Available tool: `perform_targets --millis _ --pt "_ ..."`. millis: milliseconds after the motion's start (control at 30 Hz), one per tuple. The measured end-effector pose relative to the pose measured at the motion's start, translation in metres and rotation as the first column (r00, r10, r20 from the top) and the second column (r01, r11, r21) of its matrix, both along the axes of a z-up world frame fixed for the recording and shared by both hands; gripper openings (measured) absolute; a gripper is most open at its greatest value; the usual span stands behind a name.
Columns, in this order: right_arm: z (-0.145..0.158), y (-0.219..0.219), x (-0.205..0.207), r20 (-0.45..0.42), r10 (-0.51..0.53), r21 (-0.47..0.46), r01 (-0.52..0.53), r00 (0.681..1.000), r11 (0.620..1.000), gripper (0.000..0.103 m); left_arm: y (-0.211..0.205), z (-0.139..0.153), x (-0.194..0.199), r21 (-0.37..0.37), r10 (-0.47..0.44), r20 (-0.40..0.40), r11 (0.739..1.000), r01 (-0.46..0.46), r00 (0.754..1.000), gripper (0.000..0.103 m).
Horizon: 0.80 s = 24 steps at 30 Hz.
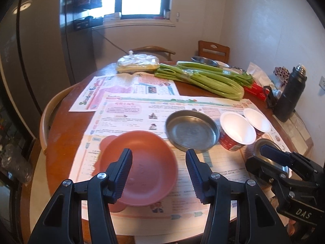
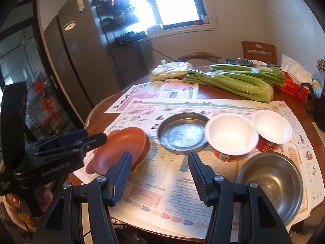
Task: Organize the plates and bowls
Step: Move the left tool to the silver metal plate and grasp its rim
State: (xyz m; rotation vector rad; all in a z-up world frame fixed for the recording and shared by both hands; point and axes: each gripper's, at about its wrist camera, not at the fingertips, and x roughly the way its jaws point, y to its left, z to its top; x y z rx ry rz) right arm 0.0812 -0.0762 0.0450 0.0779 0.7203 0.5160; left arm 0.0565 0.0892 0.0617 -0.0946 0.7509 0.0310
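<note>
the left gripper (image 1: 159,170) hangs over the near part of a round wooden table (image 1: 67,126), its fingers spread wide with nothing between them; below it lies a pink plate (image 1: 150,154) with small ear-shaped tabs, flat on the newspaper (image 1: 130,116) that covers the table. in the right wrist view the same pink plate (image 2: 124,142) sits just beyond the left gripper (image 2: 81,140), which comes in from the left side. the right gripper (image 2: 160,174) is also wide open and holds nothing, poised above bare newspaper (image 2: 162,183). just right of the pink plate is a shallow metal plate (image 1: 192,131), seen again in the right view (image 2: 182,133). beside that stand two red paper bowls with white insides, the nearer one (image 2: 230,136) touching the farther one (image 2: 271,127). a steel bowl (image 2: 271,183) rests at the near right of the table, close to the right gripper's right finger. farther back lie a bundle of green celery (image 1: 203,77), a plastic bag (image 1: 138,63) and a red tissue box (image 1: 257,91); a dark flask (image 1: 290,93) stands at the right edge.
</note>
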Motion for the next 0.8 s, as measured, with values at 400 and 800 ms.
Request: perform_targets --millis 400,800 --pt "-0.022 -0.017 0.016 -0.070 -0.034 0.014 0.035 0.997 0.999 0.057 -0.014 -0.015 0.029 -0.017 -0.041 -0.055 0.999 0.040 0.998 0.056" --pt "-0.054 0.009 0.047 -0.171 -0.029 0.008 0.030 0.985 1.000 0.057 0.001 -0.026 0.092 -0.029 -0.052 -0.118 0.998 0.049 0.992 0.056"
